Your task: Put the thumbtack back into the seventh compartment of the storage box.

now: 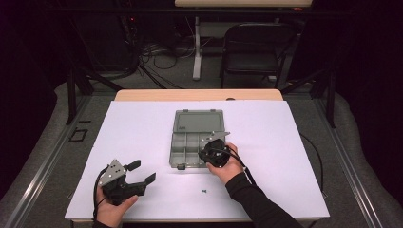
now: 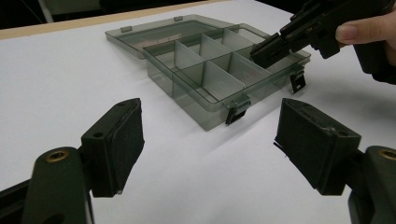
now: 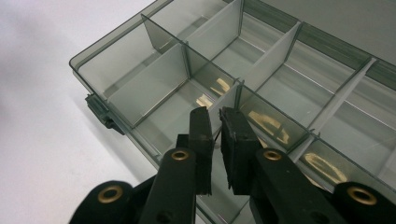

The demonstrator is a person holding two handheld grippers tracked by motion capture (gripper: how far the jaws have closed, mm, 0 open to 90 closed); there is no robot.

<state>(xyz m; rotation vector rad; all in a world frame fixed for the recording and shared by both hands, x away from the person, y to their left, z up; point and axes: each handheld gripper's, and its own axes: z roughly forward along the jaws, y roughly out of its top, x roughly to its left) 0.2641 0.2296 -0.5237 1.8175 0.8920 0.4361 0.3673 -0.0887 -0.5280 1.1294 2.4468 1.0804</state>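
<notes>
A smoky clear organiser box [image 1: 177,148] lies open in the middle of the white table, its lid [image 1: 198,120] flat behind it and white dividers [image 3: 273,53] splitting it into several compartments. My right gripper [image 3: 217,116] points down into the box's near right part [image 2: 196,102], jaws shut to a thin slit. A divider's near end shows in that slit; whether the pads press it is unclear. The same gripper [image 1: 211,153] sits at the box's right front corner in the high view. My left gripper [image 1: 142,171] rests near the table's front left, open and holding nothing [image 2: 208,140].
A tiny dark screw-like piece [image 1: 204,191] lies on the white sheet in front of the box, between my two hands. Black latches [image 2: 236,112] stick out of the box's front wall. A folding chair [image 1: 252,47] and cables stand beyond the table's far edge.
</notes>
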